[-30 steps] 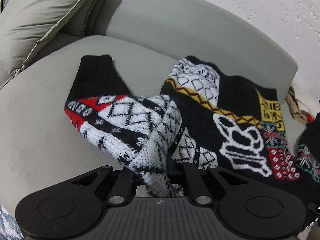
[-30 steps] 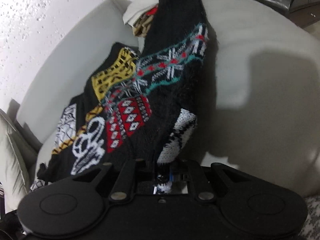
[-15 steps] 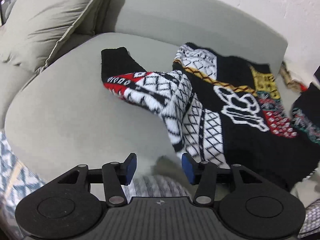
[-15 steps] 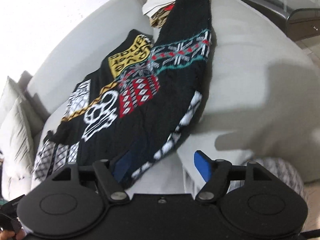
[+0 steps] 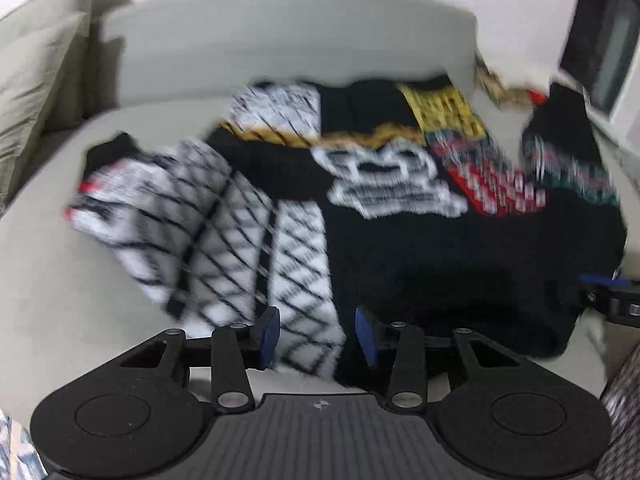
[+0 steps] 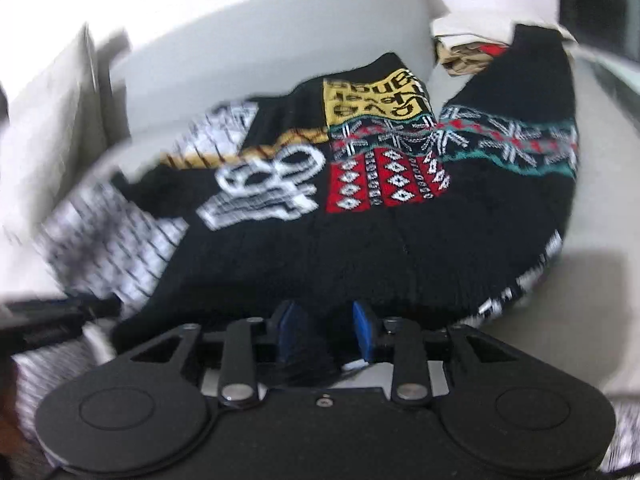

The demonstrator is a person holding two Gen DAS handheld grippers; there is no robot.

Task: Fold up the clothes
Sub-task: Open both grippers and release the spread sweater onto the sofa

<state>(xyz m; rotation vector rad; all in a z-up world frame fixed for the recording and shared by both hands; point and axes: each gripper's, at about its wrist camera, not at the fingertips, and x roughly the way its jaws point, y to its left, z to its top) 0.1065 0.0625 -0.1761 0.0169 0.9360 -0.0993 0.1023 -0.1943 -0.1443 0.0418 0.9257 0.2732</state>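
While the patterned knit sweater [image 5: 400,216] lies spread on the grey sofa [image 5: 60,280], your left tongs [image 5: 316,338] and right tongs [image 6: 326,330] gape around its near hem, gripping nothing.

The sweater [image 6: 360,216] was black knit with a white lattice-patterned sleeve [image 5: 208,216], a yellow lettered patch [image 6: 376,100], a red panel of white diamonds [image 6: 388,182], and a teal-edged snowflake band. The sofa [image 5: 280,40] was plain grey. Gripper pads [image 5: 269,334] were blue.
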